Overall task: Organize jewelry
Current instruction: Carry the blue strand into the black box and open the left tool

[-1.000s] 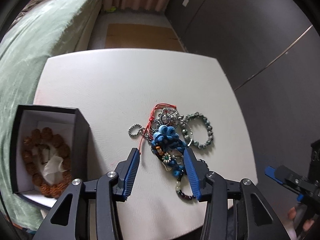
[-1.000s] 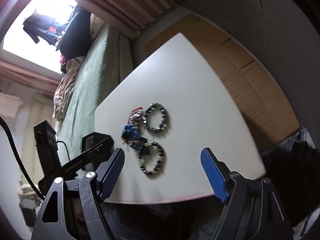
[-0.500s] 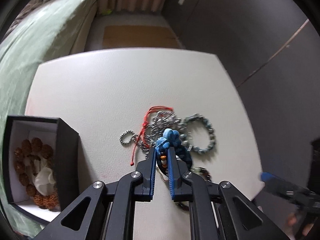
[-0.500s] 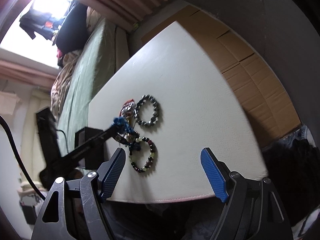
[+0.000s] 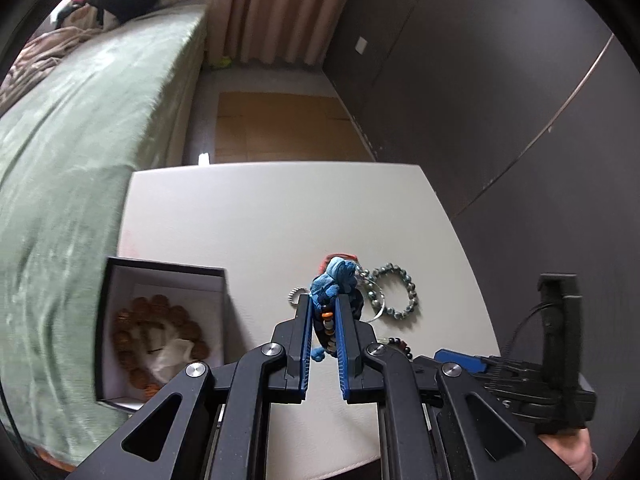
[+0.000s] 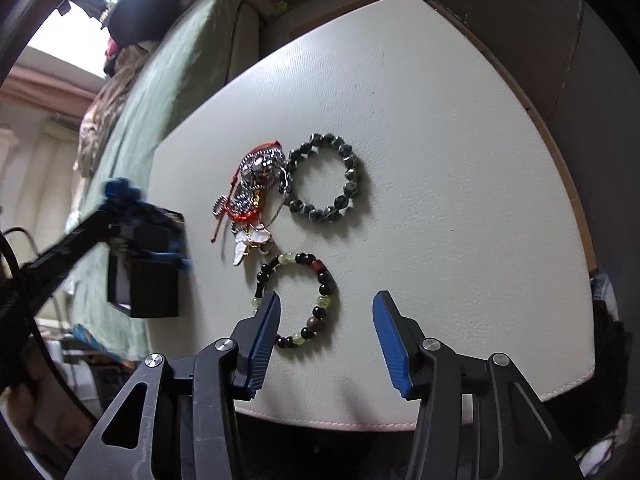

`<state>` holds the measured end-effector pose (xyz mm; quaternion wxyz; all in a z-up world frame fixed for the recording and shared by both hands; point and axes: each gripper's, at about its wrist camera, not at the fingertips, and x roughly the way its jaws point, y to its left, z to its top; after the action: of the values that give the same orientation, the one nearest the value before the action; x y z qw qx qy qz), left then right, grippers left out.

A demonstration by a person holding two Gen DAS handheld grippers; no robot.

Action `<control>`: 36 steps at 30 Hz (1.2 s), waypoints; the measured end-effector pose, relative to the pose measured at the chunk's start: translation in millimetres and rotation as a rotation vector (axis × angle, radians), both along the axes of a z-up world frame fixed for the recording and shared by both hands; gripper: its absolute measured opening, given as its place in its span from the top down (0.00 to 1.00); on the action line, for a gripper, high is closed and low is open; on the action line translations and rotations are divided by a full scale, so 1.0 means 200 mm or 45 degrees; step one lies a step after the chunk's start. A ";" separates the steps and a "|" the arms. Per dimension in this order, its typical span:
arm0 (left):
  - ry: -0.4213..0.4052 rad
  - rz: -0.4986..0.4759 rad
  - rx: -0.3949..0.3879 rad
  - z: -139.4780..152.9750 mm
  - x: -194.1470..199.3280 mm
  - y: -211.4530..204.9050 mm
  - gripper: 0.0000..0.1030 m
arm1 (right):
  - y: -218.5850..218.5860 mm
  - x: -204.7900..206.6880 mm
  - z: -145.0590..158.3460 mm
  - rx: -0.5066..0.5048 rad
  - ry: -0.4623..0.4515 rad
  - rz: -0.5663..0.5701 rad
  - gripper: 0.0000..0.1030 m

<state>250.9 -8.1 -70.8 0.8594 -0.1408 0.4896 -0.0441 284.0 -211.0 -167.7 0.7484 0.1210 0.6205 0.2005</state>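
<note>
My left gripper (image 5: 324,304) is shut on a blue knotted bracelet (image 5: 334,280) with small coloured beads and holds it above the white table (image 5: 260,216); it also shows in the right wrist view (image 6: 120,194). An open black box (image 5: 160,328) with a brown bead bracelet (image 5: 156,340) stands to its left. A grey bead bracelet (image 6: 324,178), a tangle of chains with a red cord (image 6: 256,184) and a dark multicolour bead bracelet (image 6: 298,300) lie on the table. My right gripper (image 6: 326,312) is open and empty over the multicolour bracelet.
A green bed (image 5: 72,140) runs along the table's left side. A dark wall (image 5: 500,80) is on the right. Cardboard (image 5: 280,128) lies on the floor beyond the table's far edge.
My left gripper closed on the blue bracelet and lifted it off the pile, moving left toward the box. My right gripper moved in closer over the multicolour bracelet.
</note>
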 end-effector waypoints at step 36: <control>-0.046 0.284 -0.142 0.09 -0.30 0.57 0.45 | 0.39 -0.15 0.55 0.070 -0.305 0.193 0.91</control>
<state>190.6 105.6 -52.1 0.8584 -0.2411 0.4522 0.0222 253.6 -132.4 -58.1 0.7962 0.0696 0.5285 0.2863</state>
